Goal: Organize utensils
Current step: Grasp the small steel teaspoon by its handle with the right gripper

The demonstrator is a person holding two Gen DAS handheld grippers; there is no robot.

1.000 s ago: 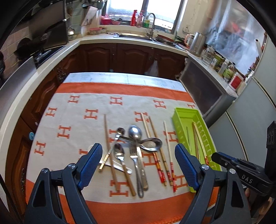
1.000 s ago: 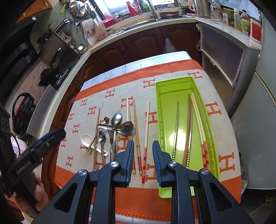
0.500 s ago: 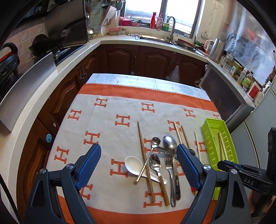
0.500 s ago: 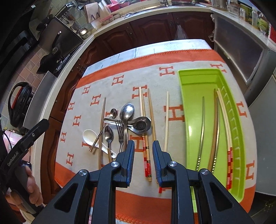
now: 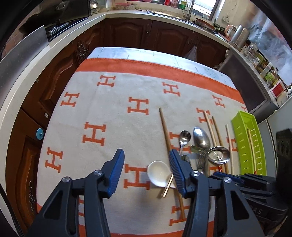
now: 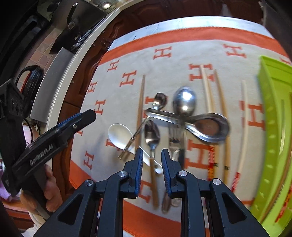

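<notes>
A cream cloth (image 5: 116, 116) with orange H marks and an orange border covered the worktop (image 5: 146, 54). Dark wooden cabinets (image 5: 149, 34) ran behind it under a pale counter. A steel kettle (image 5: 239, 37) stood near jars (image 5: 261, 60), and a tap (image 5: 188, 10) rose by the window.

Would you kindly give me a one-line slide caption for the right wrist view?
Right tongs hover, narrowly parted, over a wooden-handled spoon in the utensil pile beside the green tray.

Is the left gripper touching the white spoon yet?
Cannot tell. In the left wrist view the closing left gripper has its right finger overlapping the white spoon; neither view plainly shows contact or a gap.
</notes>
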